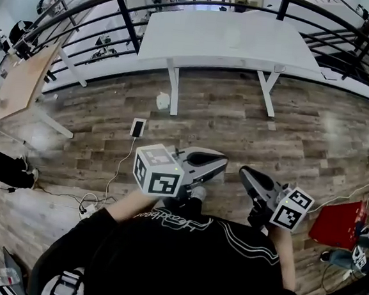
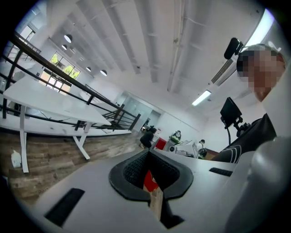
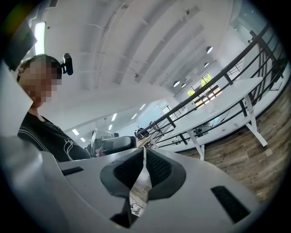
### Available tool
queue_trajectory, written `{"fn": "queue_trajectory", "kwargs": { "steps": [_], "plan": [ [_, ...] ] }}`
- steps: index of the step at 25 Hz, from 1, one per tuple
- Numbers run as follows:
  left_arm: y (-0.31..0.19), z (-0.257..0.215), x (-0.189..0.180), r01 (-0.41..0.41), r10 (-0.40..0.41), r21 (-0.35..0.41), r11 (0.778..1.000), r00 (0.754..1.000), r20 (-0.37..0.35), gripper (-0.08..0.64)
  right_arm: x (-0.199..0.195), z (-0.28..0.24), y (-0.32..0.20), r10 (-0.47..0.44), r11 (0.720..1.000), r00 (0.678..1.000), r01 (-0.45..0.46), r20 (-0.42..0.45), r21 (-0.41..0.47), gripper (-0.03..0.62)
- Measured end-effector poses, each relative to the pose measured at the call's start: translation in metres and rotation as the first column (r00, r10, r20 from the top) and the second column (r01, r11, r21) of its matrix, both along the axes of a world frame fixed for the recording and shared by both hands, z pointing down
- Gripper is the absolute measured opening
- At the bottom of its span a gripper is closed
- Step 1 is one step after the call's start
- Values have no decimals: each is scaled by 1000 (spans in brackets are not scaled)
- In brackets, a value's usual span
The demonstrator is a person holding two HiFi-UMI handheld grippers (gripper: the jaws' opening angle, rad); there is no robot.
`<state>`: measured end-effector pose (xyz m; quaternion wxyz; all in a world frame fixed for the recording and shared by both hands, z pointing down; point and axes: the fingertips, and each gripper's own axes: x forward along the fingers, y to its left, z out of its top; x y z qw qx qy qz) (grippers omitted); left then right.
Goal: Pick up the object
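Left gripper (image 1: 224, 161): grey moulded plastic shell, black ribbed rubber pads, white cube with square black markers at its rear. The jaws are closed, with pad tips touching and nothing between them. The narrow slit below the tips shows only a bit of red and plank floor behind it.

Right gripper (image 1: 243, 173): same build, jaws closed tip to tip and empty. Its slit shows only floor and a cable.

In the head view both grippers sit close in front of the person's black sweater (image 1: 187, 259). Their tips are angled toward each other, near but apart, roughly level over the floor.

Floor (image 1: 238, 116): matt grey-brown wood planks.

Desk (image 1: 226, 41): long, smooth white top on white T-shaped legs, well ahead of both grippers. A black metal railing (image 1: 128, 17) runs behind it.

Wooden table (image 1: 20, 84): pale flat top, far left.

On the floor, a small flat black-and-white device (image 1: 137, 128) on a white cable lies near the left gripper's side. A small white container (image 1: 163, 100) stands beside a desk leg. A red box (image 1: 337, 222) with flat sides sits beyond the right gripper.

I cannot tell which of these is the object to pick up, so its long axis and heading cannot be told either. All of them lie on the floor, apart from both sets of fingers.
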<state>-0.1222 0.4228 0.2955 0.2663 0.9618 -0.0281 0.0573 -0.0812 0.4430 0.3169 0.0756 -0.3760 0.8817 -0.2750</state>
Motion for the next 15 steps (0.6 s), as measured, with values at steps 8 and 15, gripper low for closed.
{"fn": "queue_trajectory", "kwargs": {
  "steps": [8,15],
  "plan": [
    [-148,-2,5,-15,15,-20,1000,1000,3,6,2,0,-146,6,1000,1000,-5,22,-24,23],
    [-231,-4,-1,-16,16,-25,1000,1000,-23,6,-3,-6,-225,12,1000,1000,-12,3,-16,23]
  ]
}}
